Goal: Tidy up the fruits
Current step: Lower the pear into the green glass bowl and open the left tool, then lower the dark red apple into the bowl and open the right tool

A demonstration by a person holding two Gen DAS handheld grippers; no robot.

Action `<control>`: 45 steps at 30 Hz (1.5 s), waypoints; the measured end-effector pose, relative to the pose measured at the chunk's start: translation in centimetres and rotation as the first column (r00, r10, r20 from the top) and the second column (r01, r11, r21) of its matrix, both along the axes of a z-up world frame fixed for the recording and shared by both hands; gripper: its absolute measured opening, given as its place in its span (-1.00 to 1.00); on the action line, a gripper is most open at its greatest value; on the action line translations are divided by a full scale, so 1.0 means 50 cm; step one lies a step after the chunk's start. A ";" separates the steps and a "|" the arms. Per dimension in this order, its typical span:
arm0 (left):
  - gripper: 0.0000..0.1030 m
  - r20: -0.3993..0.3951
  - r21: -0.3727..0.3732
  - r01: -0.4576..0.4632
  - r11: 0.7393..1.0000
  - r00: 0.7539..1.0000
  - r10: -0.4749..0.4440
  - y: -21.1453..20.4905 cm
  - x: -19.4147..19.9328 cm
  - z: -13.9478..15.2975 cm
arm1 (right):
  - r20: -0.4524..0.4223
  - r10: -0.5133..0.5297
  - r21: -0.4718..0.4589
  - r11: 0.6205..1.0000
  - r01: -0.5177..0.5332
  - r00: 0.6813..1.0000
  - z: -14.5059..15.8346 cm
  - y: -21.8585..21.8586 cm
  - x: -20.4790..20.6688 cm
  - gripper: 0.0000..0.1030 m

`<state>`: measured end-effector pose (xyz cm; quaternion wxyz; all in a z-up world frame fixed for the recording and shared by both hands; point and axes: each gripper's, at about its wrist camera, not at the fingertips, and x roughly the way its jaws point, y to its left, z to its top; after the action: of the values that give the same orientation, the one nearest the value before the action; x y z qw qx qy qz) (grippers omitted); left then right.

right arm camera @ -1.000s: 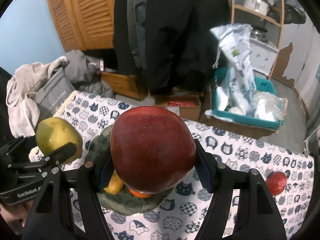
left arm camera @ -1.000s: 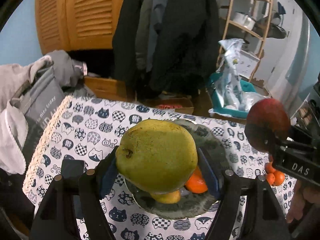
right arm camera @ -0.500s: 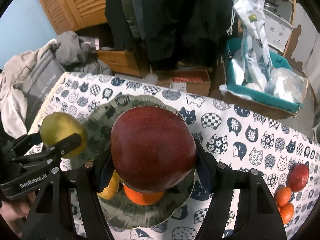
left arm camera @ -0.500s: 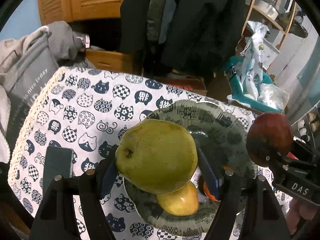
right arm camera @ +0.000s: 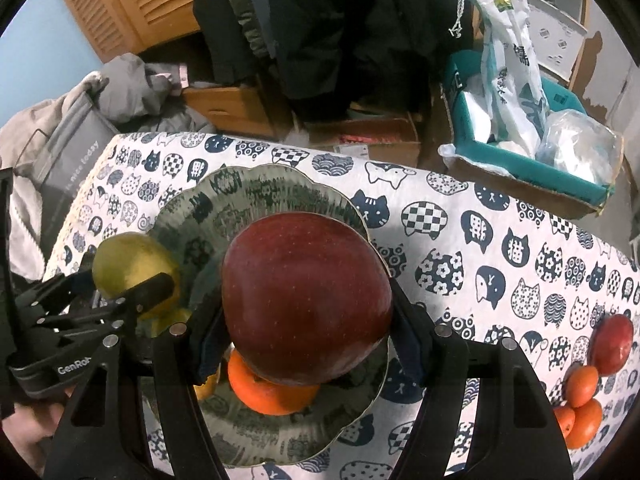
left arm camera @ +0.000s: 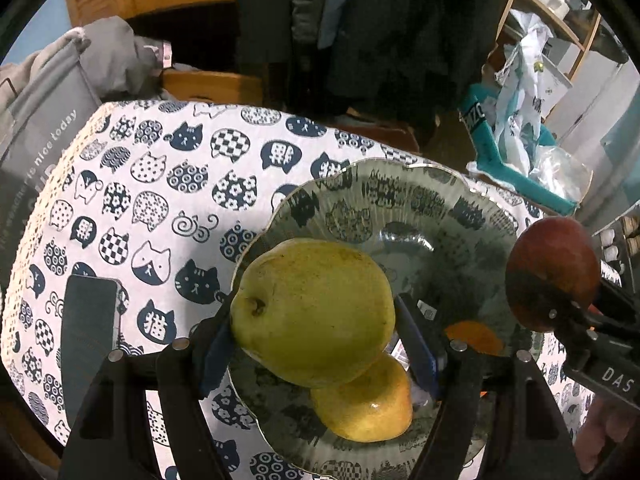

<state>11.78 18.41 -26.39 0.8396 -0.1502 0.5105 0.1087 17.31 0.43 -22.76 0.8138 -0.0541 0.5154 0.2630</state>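
Note:
My left gripper (left arm camera: 316, 332) is shut on a green pear (left arm camera: 314, 310) and holds it over the left part of a scalloped glass plate (left arm camera: 392, 208). My right gripper (right arm camera: 306, 328) is shut on a dark red apple (right arm camera: 306, 300) above the same plate (right arm camera: 260, 188). On the plate lie a yellow fruit (left arm camera: 364, 404) and an orange (right arm camera: 272, 392). The apple also shows in the left wrist view (left arm camera: 552, 270); the pear shows in the right wrist view (right arm camera: 130, 264).
The table has a cat-print cloth (right arm camera: 500, 240). A red fruit (right arm camera: 612, 344) and several small oranges (right arm camera: 580, 404) lie at its right. A dark phone (left arm camera: 88, 340) lies at the left. Clothes, a teal bin (right arm camera: 520, 160) and boxes stand beyond the table.
Both grippers have moved forward and lower over the plate with their fruits; the plate looks larger and nearer. Grips are unchanged.

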 end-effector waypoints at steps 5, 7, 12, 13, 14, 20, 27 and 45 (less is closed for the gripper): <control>0.49 -0.008 -0.020 -0.009 1.000 1.000 0.008 0.009 0.005 -0.005 | -0.004 0.001 -0.001 1.000 -0.001 1.000 -0.005 0.001 -0.001 0.38; 0.49 -0.008 -0.033 -0.013 0.999 1.000 0.012 0.014 0.004 -0.008 | -0.005 -0.001 -0.001 1.000 0.001 1.000 -0.005 0.001 -0.001 0.38; 0.47 -0.010 -0.032 -0.004 0.999 1.000 0.004 0.016 0.005 -0.007 | -0.010 -0.004 0.002 1.000 0.004 1.000 -0.007 0.000 -0.001 0.38; 0.47 -0.010 -0.032 0.002 0.999 1.000 -0.002 0.014 0.006 -0.006 | -0.011 -0.004 0.002 1.000 0.004 1.000 -0.007 0.000 -0.001 0.38; 0.47 -0.011 -0.030 0.010 1.000 1.000 -0.011 0.011 0.007 -0.004 | -0.011 -0.004 0.003 1.000 0.004 1.000 -0.007 0.000 0.000 0.38; 0.47 -0.008 -0.004 0.016 1.000 1.000 -0.016 -0.001 -0.004 0.016 | -0.024 0.016 -0.002 1.000 -0.016 1.000 -0.010 0.014 0.000 0.38; 0.55 0.017 0.016 -0.015 1.000 1.000 0.015 0.006 -0.036 0.048 | -0.042 0.036 -0.035 0.999 -0.037 0.998 -0.032 0.037 0.002 0.38; 0.55 0.088 0.024 -0.038 0.999 0.995 0.035 0.003 -0.077 0.125 | 0.068 0.027 0.015 1.000 -0.028 0.997 0.080 0.024 -0.012 0.51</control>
<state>7.94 18.58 -20.13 0.8610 -0.1532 0.4689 0.1239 16.71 1.62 -18.76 0.8275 -0.0637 0.4846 0.2762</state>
